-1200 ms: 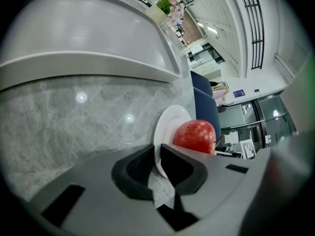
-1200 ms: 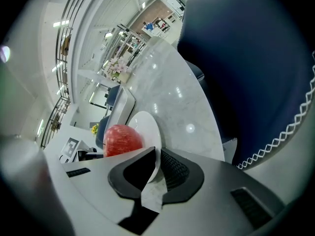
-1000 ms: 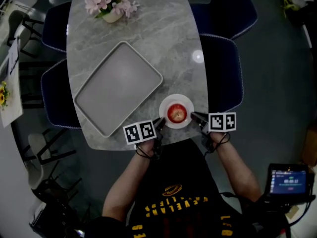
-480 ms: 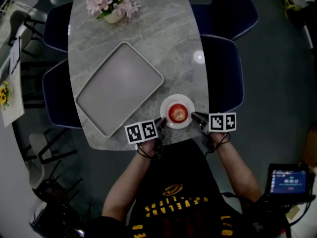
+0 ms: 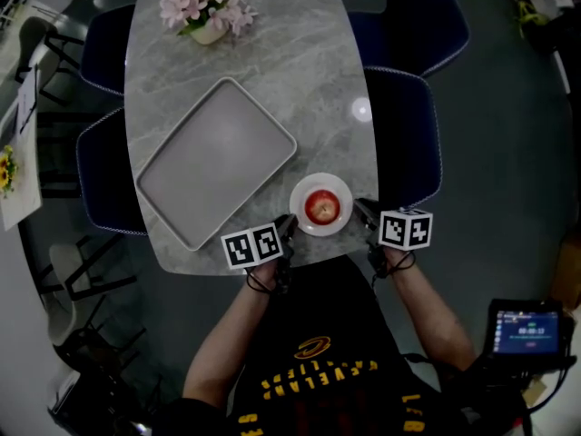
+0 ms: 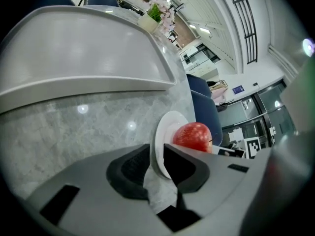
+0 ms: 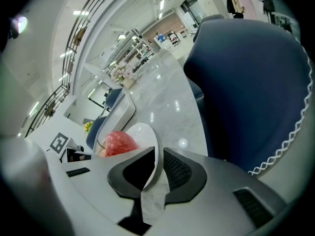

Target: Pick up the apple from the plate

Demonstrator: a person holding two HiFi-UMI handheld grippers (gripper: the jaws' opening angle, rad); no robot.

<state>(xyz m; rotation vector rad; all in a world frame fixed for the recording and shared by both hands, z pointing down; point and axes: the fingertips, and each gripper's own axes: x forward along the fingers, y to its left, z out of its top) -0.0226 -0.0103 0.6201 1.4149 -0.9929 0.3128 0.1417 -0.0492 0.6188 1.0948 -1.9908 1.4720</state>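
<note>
So the 2 grippers, left gripper (image 5: 290,226) and right gripper (image 5: 360,210), each pinch a rim of the small round white plate (image 5: 320,179), probably steadying it. The round red apple (image 5: 322,207) sits untouched in the middle.

A grey marble table (image 5: 300,62) bears a rectangular grey tray (image 5: 216,160), which lies at an angle on its left half. A small pot of pink flowers (image 5: 205,9) stands at the far end. Dark blue chairs with pale stitched edges flank both long sides: two at the right (image 5: 413,134) (image 5: 425,16), two at the left (image 5: 98,175) (image 5: 102,48). A small lit screen (image 5: 529,331) sits at the lower right.
</note>
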